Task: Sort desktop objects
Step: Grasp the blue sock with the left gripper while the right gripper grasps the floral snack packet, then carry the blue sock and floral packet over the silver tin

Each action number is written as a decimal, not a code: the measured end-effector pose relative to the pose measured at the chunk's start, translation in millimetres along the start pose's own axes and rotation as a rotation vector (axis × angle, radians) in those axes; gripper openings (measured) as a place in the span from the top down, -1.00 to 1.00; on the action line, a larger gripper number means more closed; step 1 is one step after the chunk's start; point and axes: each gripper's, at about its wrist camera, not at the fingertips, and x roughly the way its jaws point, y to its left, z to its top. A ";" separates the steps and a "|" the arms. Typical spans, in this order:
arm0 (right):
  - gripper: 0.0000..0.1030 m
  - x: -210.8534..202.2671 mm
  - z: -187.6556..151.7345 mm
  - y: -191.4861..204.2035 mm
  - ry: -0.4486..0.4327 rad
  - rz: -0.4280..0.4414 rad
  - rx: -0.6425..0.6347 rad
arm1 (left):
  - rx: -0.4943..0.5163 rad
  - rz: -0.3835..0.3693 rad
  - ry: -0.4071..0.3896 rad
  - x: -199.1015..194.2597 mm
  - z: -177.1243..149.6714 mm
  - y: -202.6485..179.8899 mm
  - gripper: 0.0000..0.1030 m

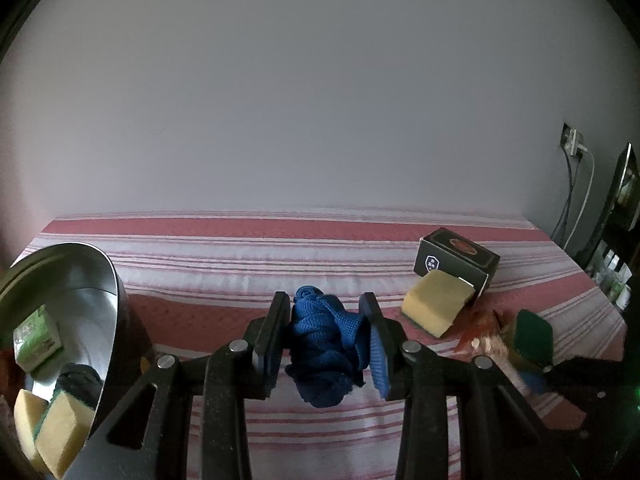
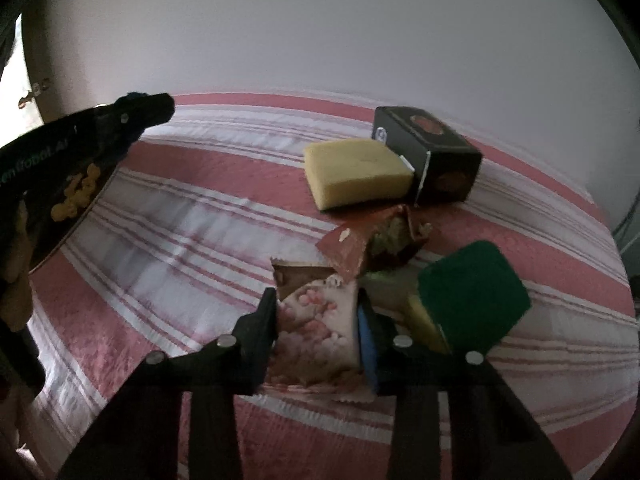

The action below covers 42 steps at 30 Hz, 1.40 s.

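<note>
Left gripper (image 1: 326, 344) is clenched on a bunched blue knit cloth (image 1: 324, 354), lifted off the striped bedspread (image 1: 240, 264) so it can swing over to the metal bowl (image 1: 80, 296) just left, where sponges and a green packet already lie. Right gripper (image 2: 318, 328) pinches a floral pink packet (image 2: 316, 332), low over the bedspread. Right of the bowl, well apart, a yellow sponge (image 1: 436, 308) leans on a black box (image 1: 456, 260): unsorted, I judge.
</note>
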 end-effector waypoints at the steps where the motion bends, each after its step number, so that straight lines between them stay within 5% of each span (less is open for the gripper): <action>1: 0.28 -5.0 -0.3 2.7 -0.025 -0.041 -0.007 | 0.002 0.001 -0.003 -1.0 -0.2 0.0 0.25; 7: 0.28 -32.9 3.8 12.6 -0.151 -0.141 0.014 | 0.001 0.002 -0.025 -7.3 -2.0 1.6 0.25; 14: 0.28 -55.8 15.2 22.0 -0.225 -0.157 0.040 | -0.003 0.010 -0.030 -11.3 -8.5 7.0 0.25; 31: 0.28 -80.4 27.4 56.5 -0.271 -0.168 -0.002 | -0.065 -0.014 -0.056 -44.1 -25.4 36.8 0.25; 42: 0.28 -85.7 45.4 101.3 -0.311 -0.109 -0.075 | -0.074 0.025 -0.159 -98.4 -16.5 68.7 0.25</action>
